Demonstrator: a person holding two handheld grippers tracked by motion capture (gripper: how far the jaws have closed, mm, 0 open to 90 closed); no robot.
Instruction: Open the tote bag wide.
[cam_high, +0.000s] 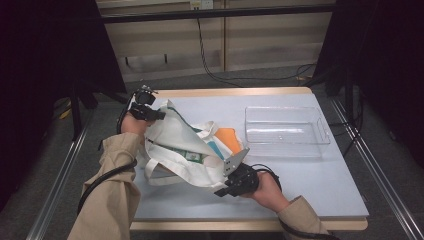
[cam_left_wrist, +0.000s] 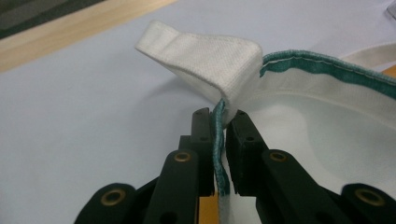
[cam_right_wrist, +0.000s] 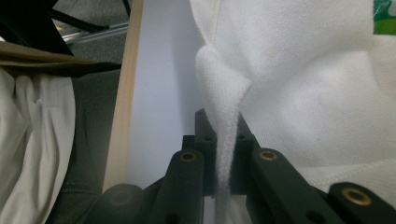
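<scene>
White tote bag (cam_high: 180, 145) clamped by both claws, contents half-hidden

Tan jacket sleeves (cam_high: 114, 185), black tongs (cam_left_wrist: 219, 122) with brass-ringed screws, black trailing cables (cam_high: 102, 179)

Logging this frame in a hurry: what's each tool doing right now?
Left tool: closed on the white bag's green-trimmed edge.
Right tool: closed on a fold of the bag's white cloth.

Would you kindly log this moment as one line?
left gripper: shut on bag rim | right gripper: shut on bag fabric | tray: empty
</scene>
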